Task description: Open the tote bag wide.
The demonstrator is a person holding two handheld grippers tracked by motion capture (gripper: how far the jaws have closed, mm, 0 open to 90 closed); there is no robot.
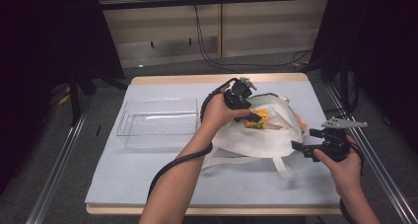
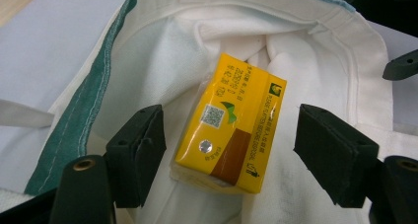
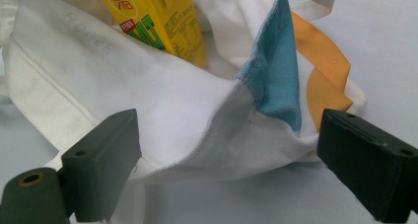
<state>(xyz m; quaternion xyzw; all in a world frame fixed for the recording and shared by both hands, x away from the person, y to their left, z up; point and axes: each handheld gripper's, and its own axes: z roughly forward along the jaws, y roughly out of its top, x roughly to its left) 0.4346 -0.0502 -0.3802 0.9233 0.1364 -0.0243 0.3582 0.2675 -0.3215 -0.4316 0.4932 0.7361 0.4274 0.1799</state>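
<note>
Lab: black curtains, rail frame

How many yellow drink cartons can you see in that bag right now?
1. A single yellow carton lies inside the open white tote bag, between the left gripper's open jaws. Folds of cloth could hide more underneath.

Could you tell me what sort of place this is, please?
Probably a lab set up for recording: a table under a plain sheet, dark curtains at both sides, metal rails on the floor and cables along the wall.
</note>
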